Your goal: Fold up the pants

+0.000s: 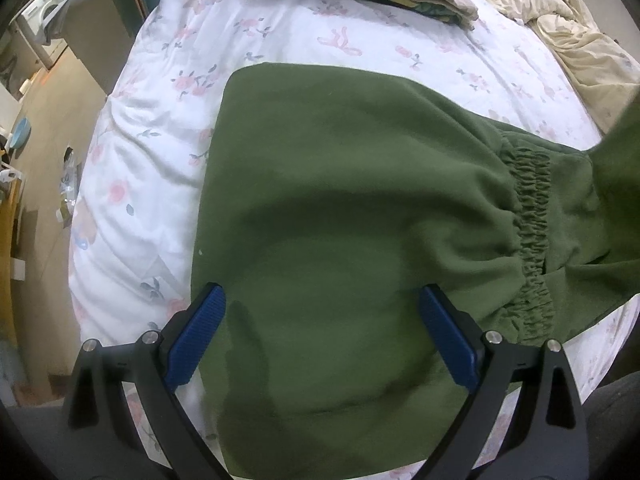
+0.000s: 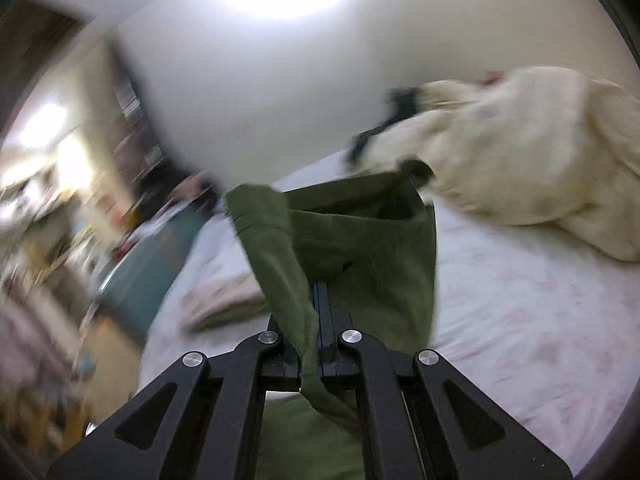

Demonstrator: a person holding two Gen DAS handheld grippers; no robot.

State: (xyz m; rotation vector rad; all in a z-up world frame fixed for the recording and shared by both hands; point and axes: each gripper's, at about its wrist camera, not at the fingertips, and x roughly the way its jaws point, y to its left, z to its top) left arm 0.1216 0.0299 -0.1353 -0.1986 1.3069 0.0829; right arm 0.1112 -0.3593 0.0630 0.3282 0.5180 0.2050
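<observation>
Folding step underway: green pants (image 1: pixel 340 208) lie flat on the floral bed (image 1: pixel 132 184), one end pinched and lifted in my right tool (image 2: pixel 318 320), clamped tight on the fabric. Left tool (image 1: pixel 322 332) hovers spread wide over the cloth, gripping nothing. Right view's blurry; probably a leg end. Next: carry it across and align edges.

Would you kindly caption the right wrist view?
Right gripper shut on green pants, lifting them above the bed.

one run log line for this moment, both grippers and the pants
left gripper: open, over green pants | right gripper: shut on pants fabric, lifted | pants on floral bedspread, elastic band showing
</observation>
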